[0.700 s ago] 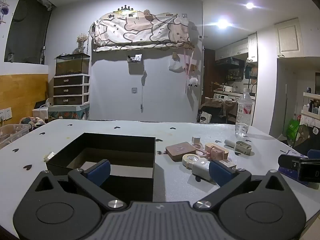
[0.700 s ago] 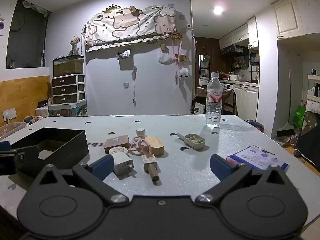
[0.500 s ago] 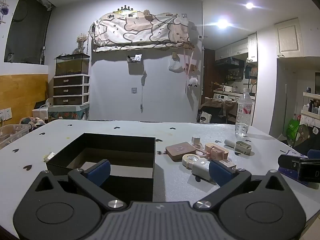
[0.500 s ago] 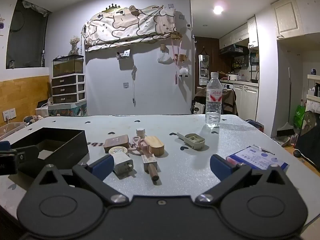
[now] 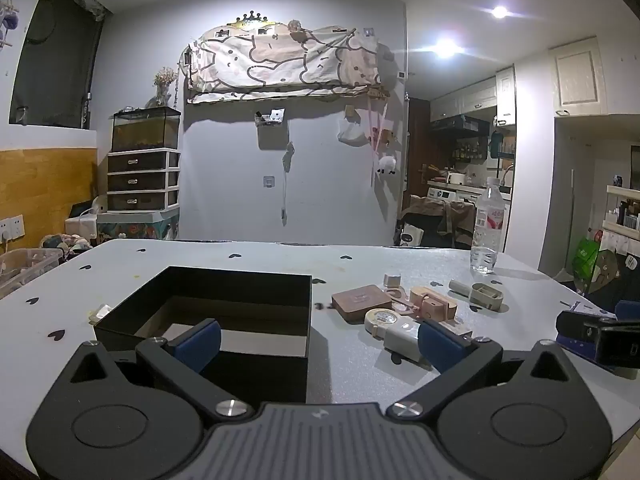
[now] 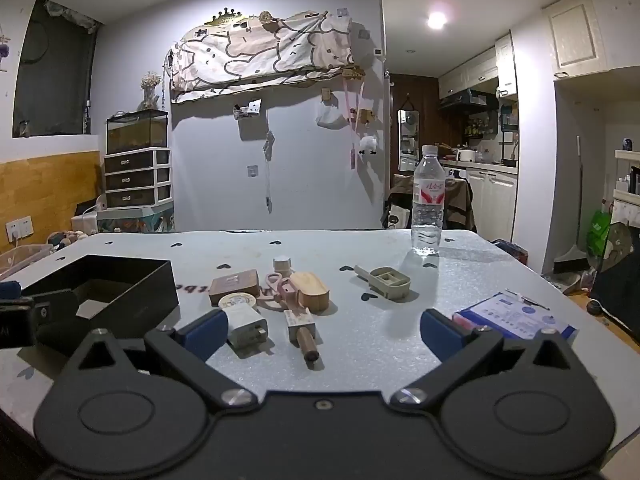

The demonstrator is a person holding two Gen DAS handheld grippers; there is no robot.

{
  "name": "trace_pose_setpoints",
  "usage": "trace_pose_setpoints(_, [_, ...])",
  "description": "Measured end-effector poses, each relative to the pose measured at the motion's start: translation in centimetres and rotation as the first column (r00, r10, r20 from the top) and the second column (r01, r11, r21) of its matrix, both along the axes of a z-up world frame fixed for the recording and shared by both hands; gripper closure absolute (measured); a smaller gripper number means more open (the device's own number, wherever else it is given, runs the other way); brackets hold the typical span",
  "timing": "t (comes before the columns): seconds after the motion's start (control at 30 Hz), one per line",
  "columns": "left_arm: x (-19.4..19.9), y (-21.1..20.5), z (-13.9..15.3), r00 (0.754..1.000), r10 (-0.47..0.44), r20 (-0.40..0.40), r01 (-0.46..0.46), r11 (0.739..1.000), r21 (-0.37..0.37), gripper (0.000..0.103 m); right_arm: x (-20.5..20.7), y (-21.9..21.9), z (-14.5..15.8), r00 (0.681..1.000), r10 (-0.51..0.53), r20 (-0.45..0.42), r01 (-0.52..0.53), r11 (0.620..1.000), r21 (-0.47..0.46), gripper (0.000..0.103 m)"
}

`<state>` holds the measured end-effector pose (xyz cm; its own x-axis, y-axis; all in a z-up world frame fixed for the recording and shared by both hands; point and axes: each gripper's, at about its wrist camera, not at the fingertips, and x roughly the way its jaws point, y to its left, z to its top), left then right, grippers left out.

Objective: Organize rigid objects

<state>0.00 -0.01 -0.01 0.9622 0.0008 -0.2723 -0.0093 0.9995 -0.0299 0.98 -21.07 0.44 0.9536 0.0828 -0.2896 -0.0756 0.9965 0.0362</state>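
An open black box point(image 5: 224, 304) stands on the white table, also in the right wrist view point(image 6: 104, 292). To its right lies a cluster: a brown square case point(image 6: 234, 286), a tape roll point(image 6: 238, 301), a white charger point(image 6: 246, 326), pink scissors point(image 6: 276, 290), a wooden oval block point(image 6: 310, 289), a wooden-handled stamp point(image 6: 302, 332) and a beige scoop point(image 6: 388, 280). My left gripper point(image 5: 318, 340) is open and empty before the box. My right gripper point(image 6: 320, 330) is open and empty before the cluster.
A water bottle point(image 6: 428, 204) stands at the table's far right. A blue and white booklet point(image 6: 516, 318) lies near the right edge. A small capped jar point(image 6: 282, 264) stands behind the cluster. A clear bin point(image 5: 24, 264) sits off the table's left.
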Motion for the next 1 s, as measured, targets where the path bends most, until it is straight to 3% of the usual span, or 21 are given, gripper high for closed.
trace_pose_setpoints(1.0, [0.01, 0.0, 0.0, 1.0, 0.0, -0.001, 0.0, 1.0, -0.001, 0.0, 0.04, -0.05, 0.1, 1.0, -0.001, 0.001, 0.001, 1.0, 0.0, 0.0])
